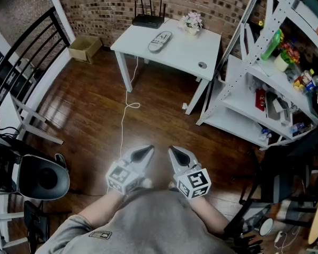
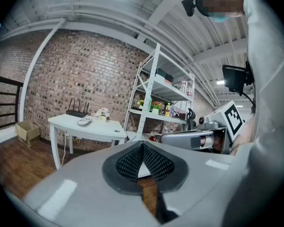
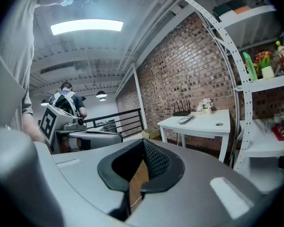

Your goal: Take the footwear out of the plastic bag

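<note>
No footwear and no plastic bag show in any view. In the head view both grippers are held close to the person's body, over the wooden floor. The left gripper point(image 1: 147, 152) is shut with nothing between its jaws, and the right gripper point(image 1: 174, 151) beside it is shut and empty too. From the left gripper view its own tips point(image 2: 143, 146) meet, with the right gripper's marker cube point(image 2: 233, 117) off to the right. Through the right gripper view the tips point(image 3: 144, 144) are closed, and the left gripper's cube point(image 3: 52, 119) is at the left.
A white table point(image 1: 188, 52) stands ahead with a router point(image 1: 148, 20), a remote point(image 1: 159, 41) and a small flower pot point(image 1: 191, 23). A white cable point(image 1: 124, 120) trails over the floor. A metal shelf unit point(image 1: 275, 83) is at the right, a cardboard box point(image 1: 85, 47) at the back left, a chair point(image 1: 40, 179) at the left.
</note>
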